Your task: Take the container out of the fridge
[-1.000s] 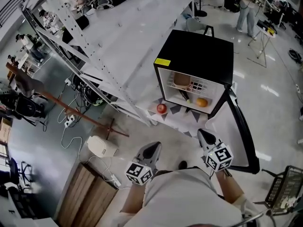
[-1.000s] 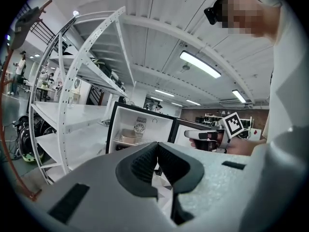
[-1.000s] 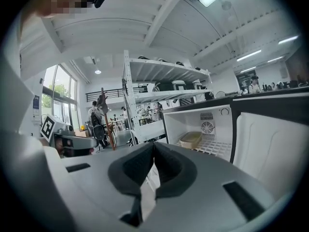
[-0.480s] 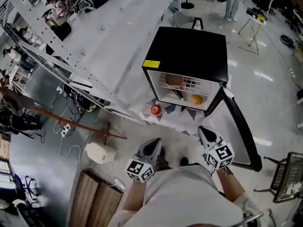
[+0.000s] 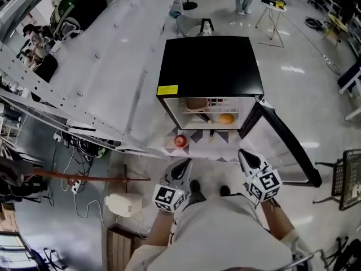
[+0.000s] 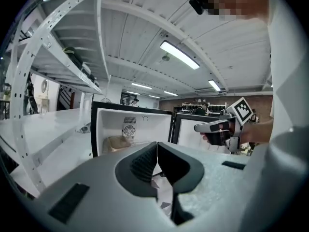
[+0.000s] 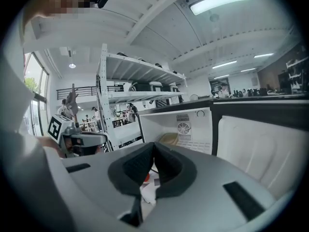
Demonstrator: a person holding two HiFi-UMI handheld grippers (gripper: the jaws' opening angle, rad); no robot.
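A small black fridge [image 5: 208,66] stands on the floor with its door [image 5: 285,148] swung open to the right. On its wire shelf sits a tan container [image 5: 196,103], with an orange [image 5: 226,118] lower right of it. Both grippers are held close to the person's body, well short of the fridge. My left gripper [image 5: 183,165] is shut and empty; its own view shows the container [image 6: 117,143] inside the fridge ahead. My right gripper [image 5: 244,155] is also shut on nothing, and the container [image 7: 169,138] shows in its view too.
A red apple [image 5: 180,141] lies on a patterned mat [image 5: 217,145] in front of the fridge. White metal shelving [image 5: 96,83] runs along the left. A white box [image 5: 121,205] and cables lie on the floor at lower left. A wire cart [image 5: 350,179] stands at right.
The head view has swung so the fridge now sits centred and squarer ahead. Both grippers stay shut near the body, in much the same place in the picture.
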